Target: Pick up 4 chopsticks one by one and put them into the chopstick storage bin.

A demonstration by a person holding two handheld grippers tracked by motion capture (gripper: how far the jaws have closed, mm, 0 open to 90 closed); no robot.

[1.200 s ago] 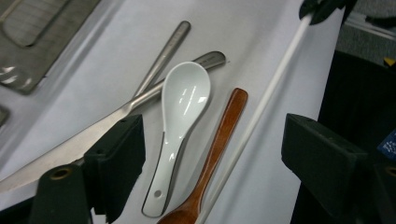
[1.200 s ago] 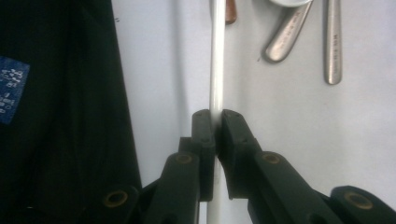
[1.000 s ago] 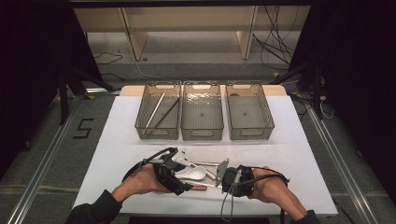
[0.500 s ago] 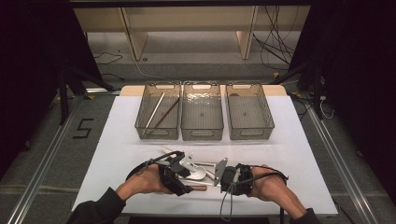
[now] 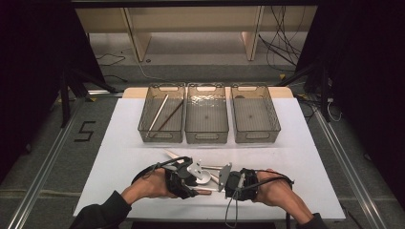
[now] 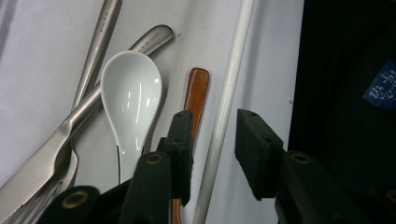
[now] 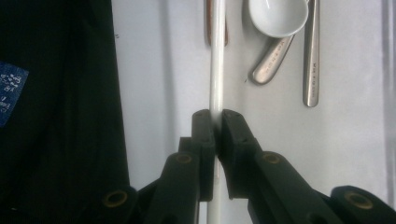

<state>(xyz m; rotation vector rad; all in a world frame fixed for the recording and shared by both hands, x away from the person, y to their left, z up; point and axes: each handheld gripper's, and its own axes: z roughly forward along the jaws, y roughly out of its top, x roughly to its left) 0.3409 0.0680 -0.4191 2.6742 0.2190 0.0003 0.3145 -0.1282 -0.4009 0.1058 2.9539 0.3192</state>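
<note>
Right gripper (image 7: 217, 122) at the near edge of the white table (image 5: 305, 143), jaws clamped on a white chopstick (image 7: 216, 60) that runs straight out past its tips. Left gripper (image 6: 214, 140) faces it from the other side, jaws narrow but still apart and have just been closing, same white chopstick (image 6: 229, 93) lying in the gap between them, pads not pressing on it yet. In the high view the two grippers sit close together, left gripper (image 5: 187, 183) and right gripper (image 5: 228, 181) tip toward tip over a small pile of cutlery. Just beside the chopstick: brown wooden handle (image 6: 196, 91), white ceramic spoon (image 6: 130, 93), then two metal handles (image 6: 100, 42) crossing farther out. Beyond the pile three clear bins (image 5: 206, 119) in a row, well apart from the hands; left bin (image 5: 161, 119) holds two chopsticks (image 5: 162, 114), one white, one dark
</note>
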